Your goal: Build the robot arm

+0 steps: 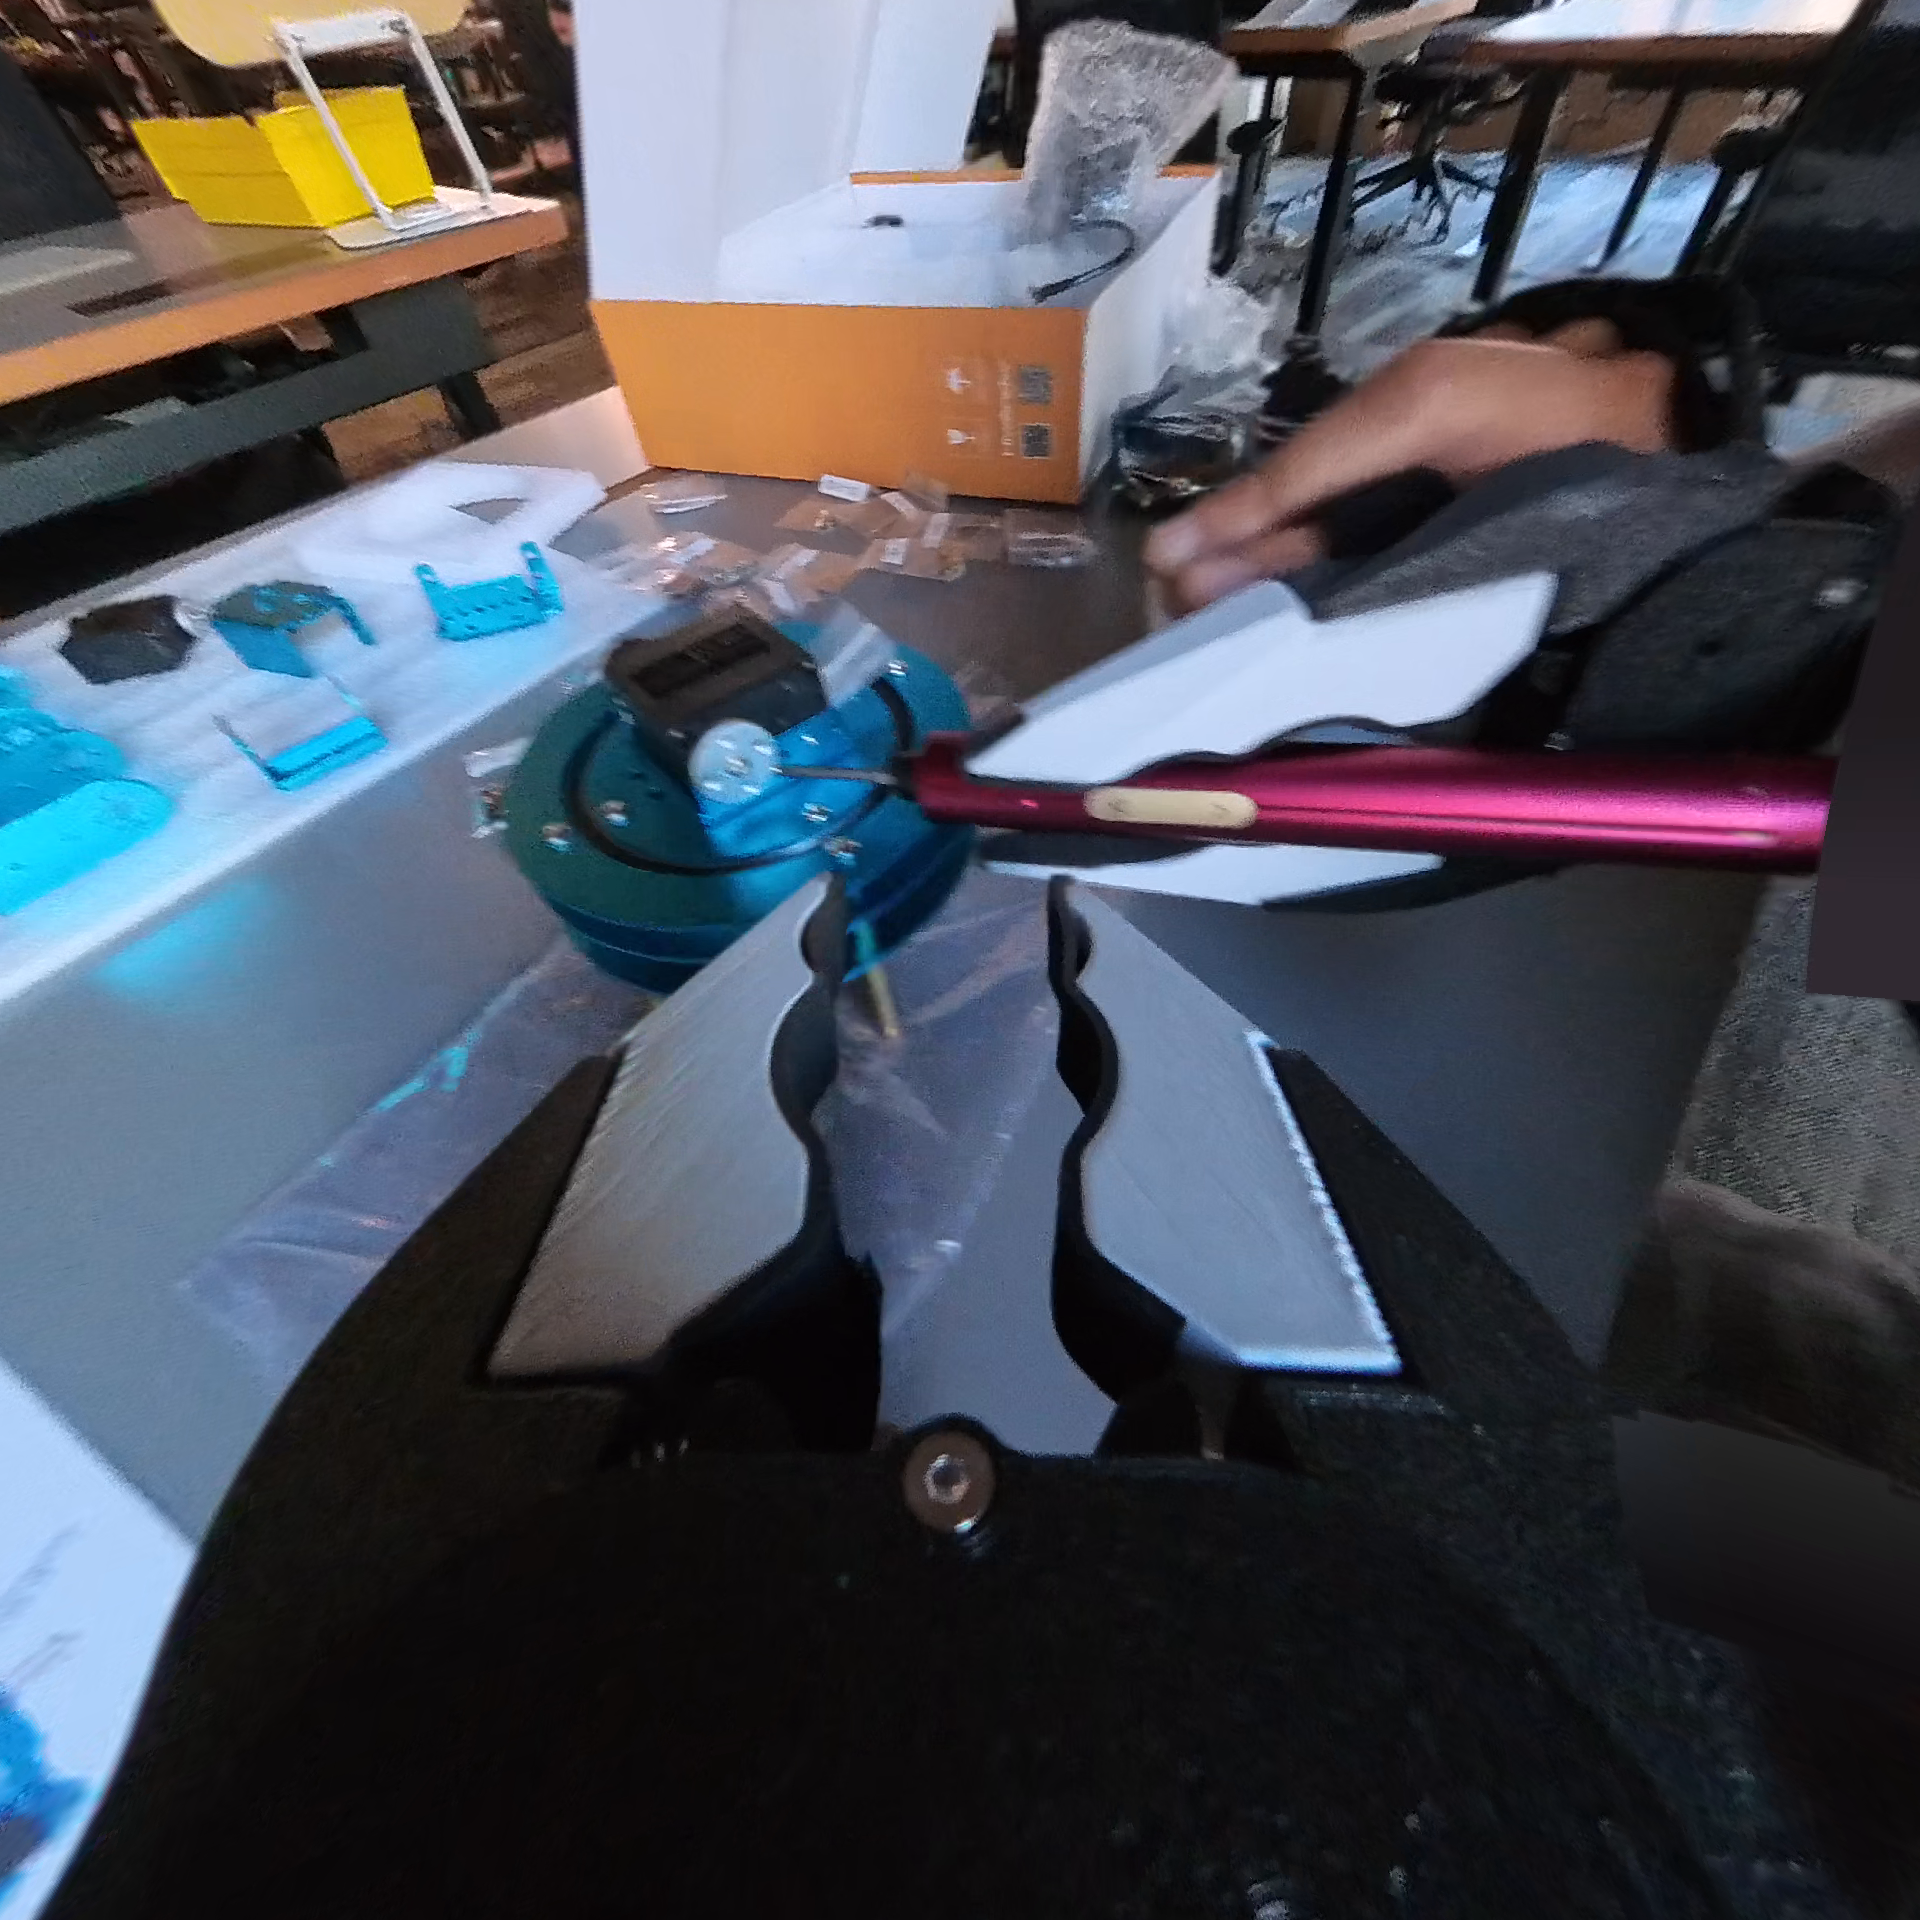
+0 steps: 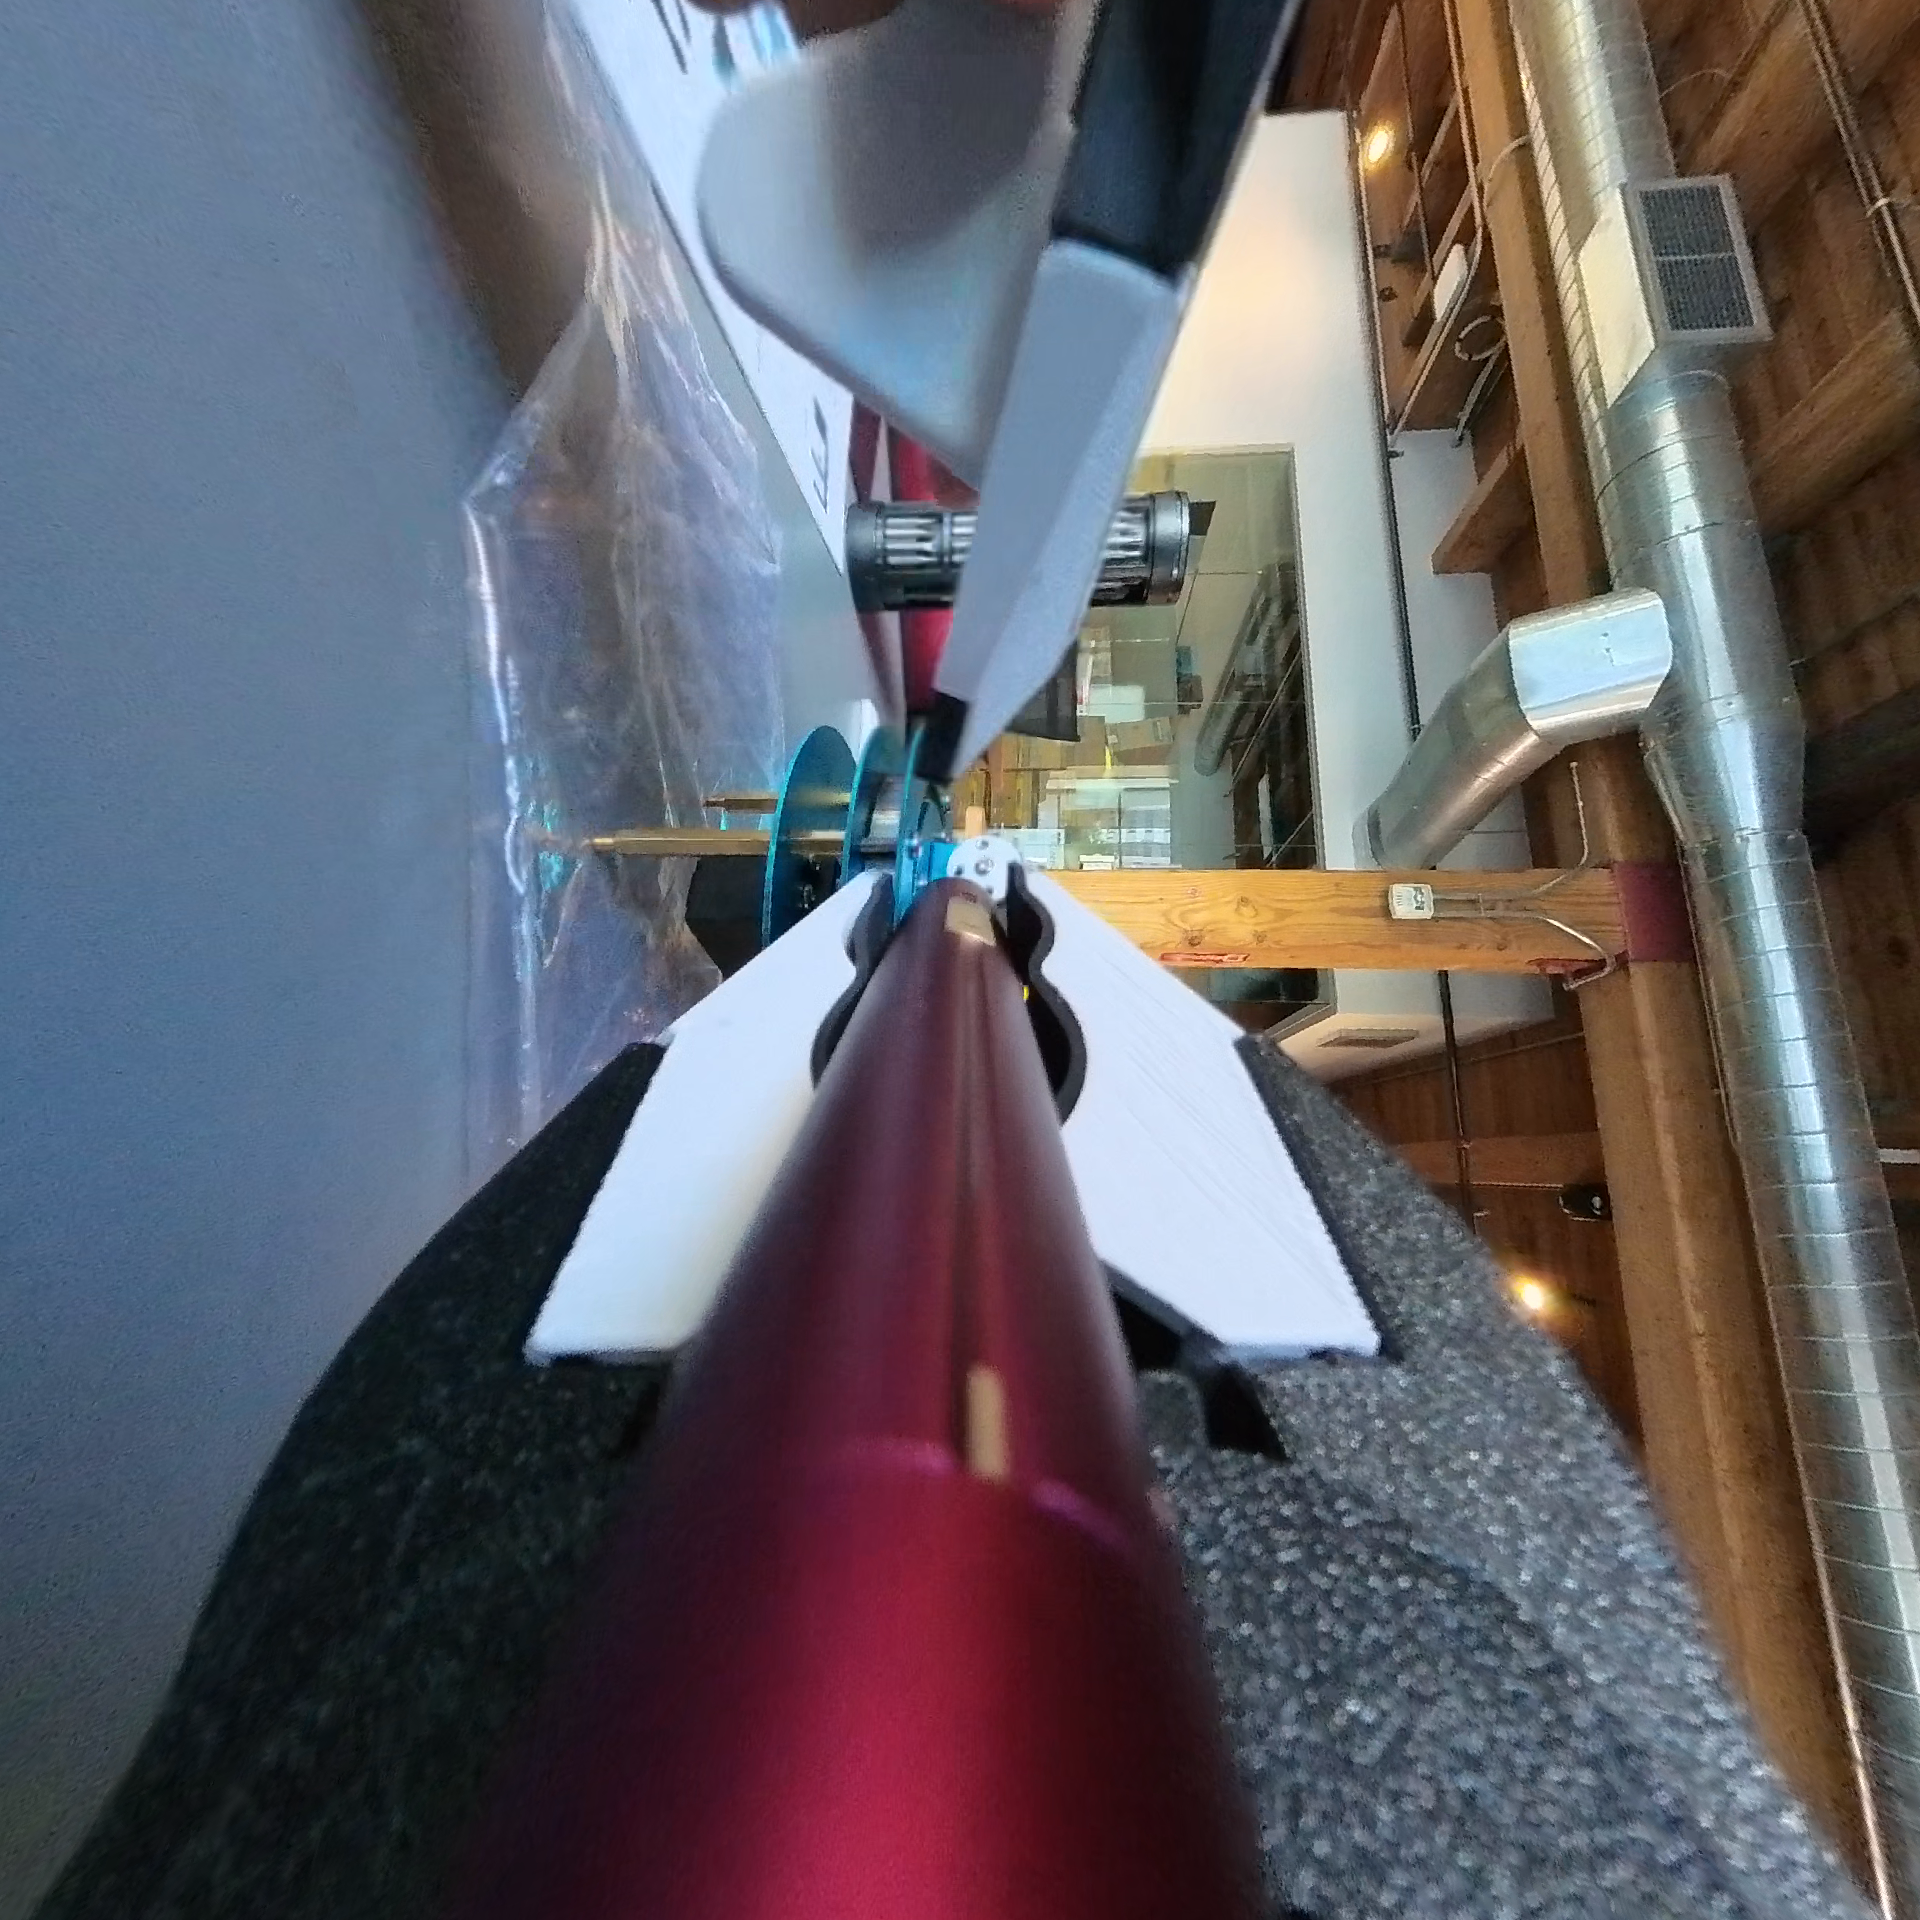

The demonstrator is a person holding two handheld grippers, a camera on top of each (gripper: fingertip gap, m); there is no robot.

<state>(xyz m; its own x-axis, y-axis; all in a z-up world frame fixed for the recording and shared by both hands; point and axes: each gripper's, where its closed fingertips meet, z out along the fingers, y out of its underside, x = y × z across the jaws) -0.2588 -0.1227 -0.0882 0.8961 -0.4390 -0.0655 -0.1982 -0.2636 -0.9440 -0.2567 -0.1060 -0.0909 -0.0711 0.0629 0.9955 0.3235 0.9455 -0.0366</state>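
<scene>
A blue round base (image 1: 727,894) stands on the grey table with a black servo (image 1: 707,675) on top and a white horn (image 1: 732,764) on the servo's side. My right gripper (image 1: 1003,784) comes in from the right, shut on a magenta electric screwdriver (image 1: 1403,805) whose thin bit touches the horn. My left gripper (image 1: 945,914) is open and empty, its left tip at the base's near edge, over a clear plastic bag (image 1: 935,1122). In the right wrist view, my right gripper (image 2: 956,904) clamps the screwdriver (image 2: 935,1351), which points at the horn (image 2: 982,857). One of the left gripper's fingers (image 2: 1039,468) reaches in from above.
Blue metal brackets (image 1: 483,603) lie on white foam at the left. Small bags of parts (image 1: 883,530) are scattered behind the base. An open orange and white box (image 1: 852,395) stands at the back. A person's hand (image 1: 1403,436) holds the right gripper. Yellow bins (image 1: 281,156) sit on a far desk. The grippers are tip to tip, or close to it.
</scene>
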